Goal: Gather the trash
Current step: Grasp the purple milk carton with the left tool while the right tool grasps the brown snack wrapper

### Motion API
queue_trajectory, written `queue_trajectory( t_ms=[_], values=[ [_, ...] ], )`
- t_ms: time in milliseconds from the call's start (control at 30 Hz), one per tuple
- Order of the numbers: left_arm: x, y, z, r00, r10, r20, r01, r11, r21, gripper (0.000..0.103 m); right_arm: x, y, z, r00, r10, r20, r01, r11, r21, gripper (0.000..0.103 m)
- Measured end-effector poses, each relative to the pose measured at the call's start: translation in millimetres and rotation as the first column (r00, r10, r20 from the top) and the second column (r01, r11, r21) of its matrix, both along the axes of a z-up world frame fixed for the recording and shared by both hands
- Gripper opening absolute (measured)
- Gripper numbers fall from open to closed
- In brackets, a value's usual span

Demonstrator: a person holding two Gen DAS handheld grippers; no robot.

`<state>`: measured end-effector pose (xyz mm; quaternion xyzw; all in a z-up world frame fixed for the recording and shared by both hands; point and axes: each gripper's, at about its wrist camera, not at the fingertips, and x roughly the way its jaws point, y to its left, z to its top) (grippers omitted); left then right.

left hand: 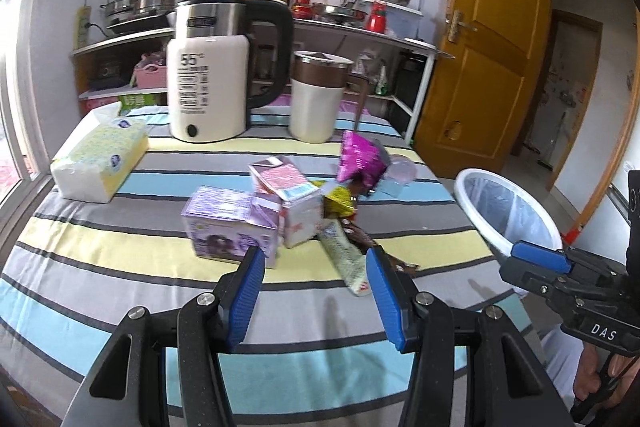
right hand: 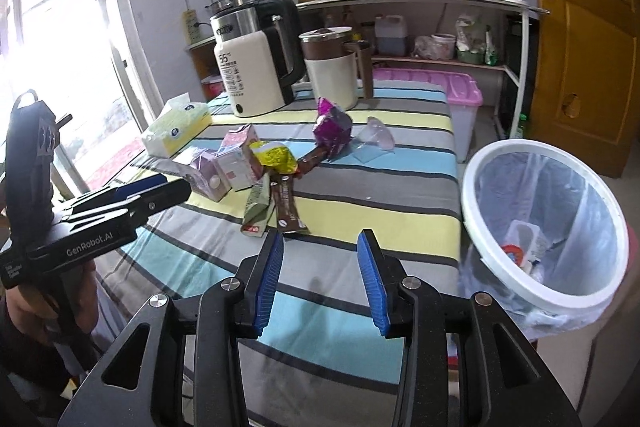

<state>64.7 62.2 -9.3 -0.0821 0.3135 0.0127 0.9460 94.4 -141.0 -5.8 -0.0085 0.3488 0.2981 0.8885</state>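
Both tools hover empty with jaws apart, left tool [left hand: 316,291] aimed at the purple carton [left hand: 230,227], right tool [right hand: 320,275] near the brown sachet [right hand: 289,205]. Looks like the approach step: crumpled foil wrappers and boxy cartons sit mid-counter [left hand: 120,287] on striped cloth. Next move calls for closing on one piece, then carrying it to the plastic-lined white bin [right hand: 600,291] beside the counter's right edge.

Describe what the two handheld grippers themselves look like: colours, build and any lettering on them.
Both are black, angular plastic frames with silver pivot bolts and two fingers faced with ribbed blue pads. The left gripper shows white "GenRobot.AI" lettering on its side in the right wrist view. The right gripper carries white "DAS" lettering, seen in the left wrist view. Each sits on a black pistol-style handle. No cables are visible.
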Motion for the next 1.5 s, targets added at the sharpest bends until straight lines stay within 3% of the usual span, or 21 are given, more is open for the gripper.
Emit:
queue_trajectory(
  t_ms=[167, 467, 967, 1167, 1500],
  values=[
    [6.2, 17.0, -2.4, 0.999, 0.041, -0.012, -0.041, 0.999, 0.001, 0.053, 8.3, 13.9, -4.9, 0.999, 0.027, -0.021, -0.027, 1.000, -0.004, 0.040],
    [23.3, 46.9, -11.1, 0.996, 0.089, -0.029, -0.089, 0.996, -0.019, 0.068, 30.4, 40.5, -16.7, 0.996, 0.067, -0.058, -0.068, 0.997, -0.025, 0.040],
    [51.8, 55.0, -26.0, 0.997, 0.034, -0.067, -0.034, 0.999, 0.000, 0.074, 61.3, 75.5, -40.3, 0.987, 0.105, -0.125, -0.115, 0.991, -0.074, 0.040],
    [60.2, 57.0, -31.6, 0.995, 0.032, -0.091, -0.033, 0.999, -0.004, 0.074, 65.8, 85.7, -47.1, 0.981, 0.121, -0.150, -0.137, 0.986, -0.099, 0.025],
    [62.1, 65.9, -30.6, 0.996, -0.026, -0.081, 0.023, 0.999, -0.035, 0.074, 63.9, 78.4, -48.4, 0.981, 0.115, -0.157, -0.129, 0.988, -0.084, 0.021]
  ],
)
